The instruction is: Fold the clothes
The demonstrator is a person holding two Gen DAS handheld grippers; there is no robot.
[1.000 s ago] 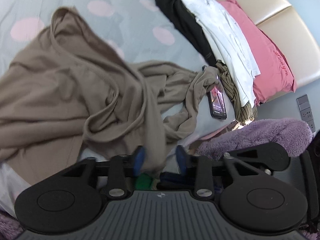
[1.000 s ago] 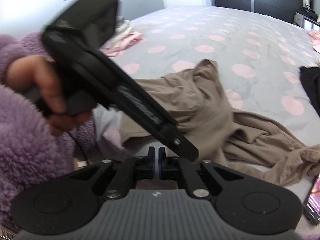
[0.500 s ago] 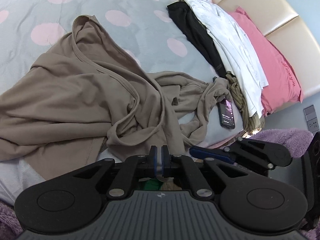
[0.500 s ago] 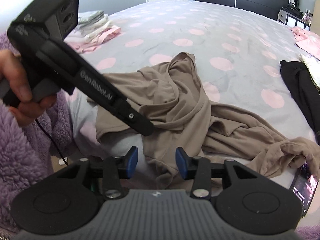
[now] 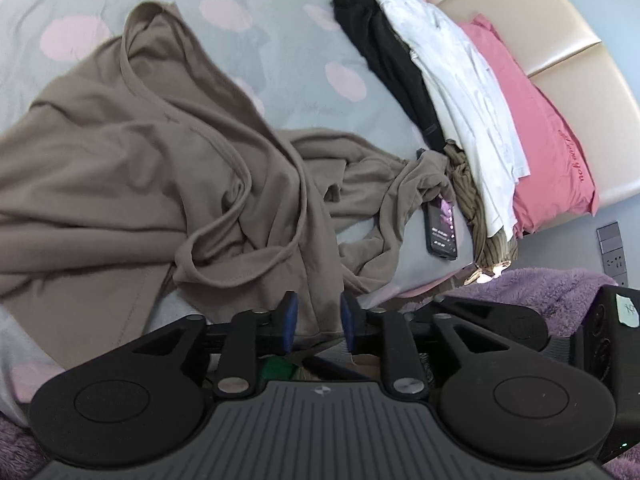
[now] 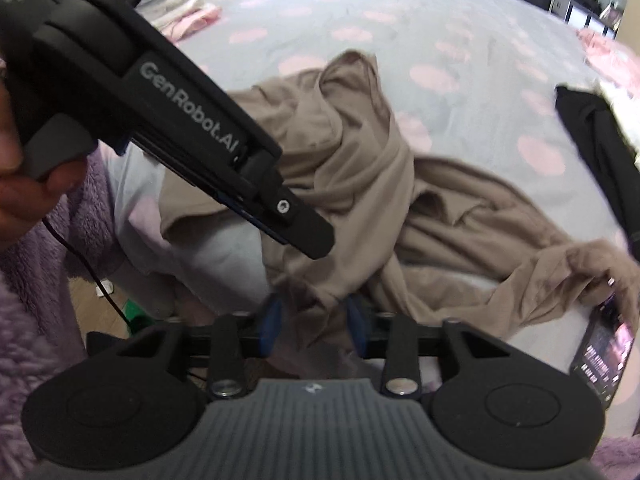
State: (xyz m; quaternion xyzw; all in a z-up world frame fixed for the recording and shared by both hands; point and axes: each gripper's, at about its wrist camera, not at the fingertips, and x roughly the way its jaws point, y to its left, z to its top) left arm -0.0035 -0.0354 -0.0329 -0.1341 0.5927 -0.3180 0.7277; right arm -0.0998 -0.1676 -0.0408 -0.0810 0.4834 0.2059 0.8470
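Two grippers work the near edge of the bed (image 5: 280,32), where the crumpled tan garment (image 5: 120,184) hangs over: against half a second ago, the left gripper (image 5: 316,322), then pinched shut, now has its jaws opening with a fold between them, while the right gripper (image 6: 314,322), then wide, is closing around hanging cloth. Only the left view shows the pink pillow (image 5: 548,152) and white clothes (image 5: 460,80) along the headboard side; only the right view shows the person's hand (image 6: 16,184) and folded stack (image 6: 180,4) at the far corner.
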